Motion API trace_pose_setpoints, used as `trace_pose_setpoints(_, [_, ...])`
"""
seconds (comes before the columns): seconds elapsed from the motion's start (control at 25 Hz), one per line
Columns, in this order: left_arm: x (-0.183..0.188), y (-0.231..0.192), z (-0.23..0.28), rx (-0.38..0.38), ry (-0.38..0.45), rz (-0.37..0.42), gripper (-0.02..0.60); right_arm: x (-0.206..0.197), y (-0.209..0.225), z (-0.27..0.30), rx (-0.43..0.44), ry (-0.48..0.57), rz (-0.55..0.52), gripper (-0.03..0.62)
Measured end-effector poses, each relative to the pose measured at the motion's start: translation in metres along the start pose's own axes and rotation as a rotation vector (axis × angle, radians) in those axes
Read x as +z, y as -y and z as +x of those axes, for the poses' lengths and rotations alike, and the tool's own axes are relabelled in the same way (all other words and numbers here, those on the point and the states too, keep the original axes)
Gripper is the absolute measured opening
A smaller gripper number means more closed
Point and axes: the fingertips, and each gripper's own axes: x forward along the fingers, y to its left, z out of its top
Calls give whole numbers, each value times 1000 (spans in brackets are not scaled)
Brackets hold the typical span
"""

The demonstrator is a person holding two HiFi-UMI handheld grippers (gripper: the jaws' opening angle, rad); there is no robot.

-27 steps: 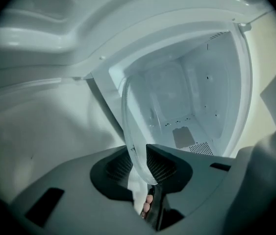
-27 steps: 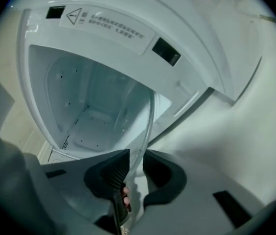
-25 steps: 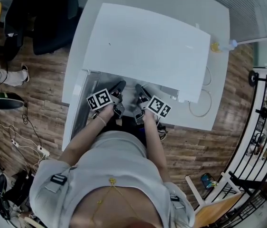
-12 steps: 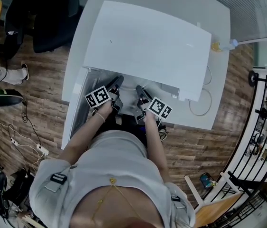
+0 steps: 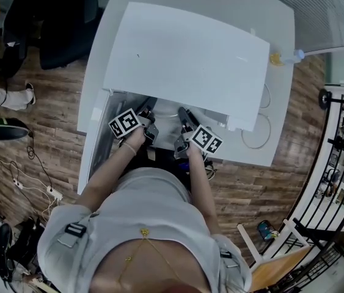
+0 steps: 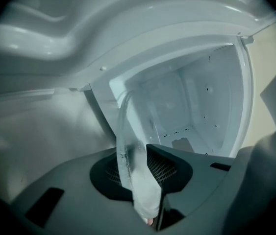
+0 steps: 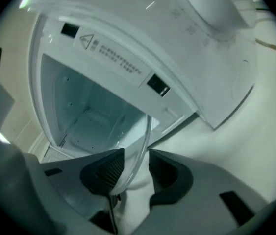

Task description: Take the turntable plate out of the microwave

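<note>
Turntable plate [image 6: 137, 180]: clear glass; from my head view I cannot pick it out, and its far rim blurs away.
Microwave [image 5: 184, 60]: inside hidden under its own top from above.
Warning label [image 7: 111, 50]: print too small to read.

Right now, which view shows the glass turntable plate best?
The left gripper view: the turntable plate stands edge-on mid-frame, its smudged glass plain against the microwave cavity. The right gripper view shows only its thin curved rim. In the head view I cannot make it out.
</note>
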Motion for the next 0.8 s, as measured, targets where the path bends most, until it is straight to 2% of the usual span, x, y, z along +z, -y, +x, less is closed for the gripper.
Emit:
trace_pose_setpoints(0.08, [-1, 0, -1, -7, -6, -6, 106, 15, 5, 2, 18, 35, 51, 174])
trace_pose_setpoints(0.16, [-2, 0, -4, -14, -7, -12, 101, 25, 8, 5, 16, 33, 54, 175])
trace_pose_setpoints(0.2, [-3, 0, -7, -17, -7, -16, 100, 26, 10, 5, 14, 23, 46, 150])
trace_pose_setpoints(0.4, [-7, 3, -17, -42, -4, -14, 83, 25, 13, 7, 77, 6, 117, 155])
trace_pose_setpoints(0.52, [-10, 3, -22, -47, -5, -17, 77, 24, 9, 8, 103, -12, 110, 151])
trace_pose_setpoints(0.56, [-10, 3, -25, -49, 0, -18, 77, 23, 6, 8, 119, -19, 112, 104])
trace_pose_setpoints(0.6, [-10, 2, -27, -50, 7, -15, 75, 21, 3, 9, 130, -25, 114, 94])
trace_pose_setpoints(0.8, [-8, 6, -39, -55, 25, 49, 77, 17, -8, 3, 168, 11, 70, 90])
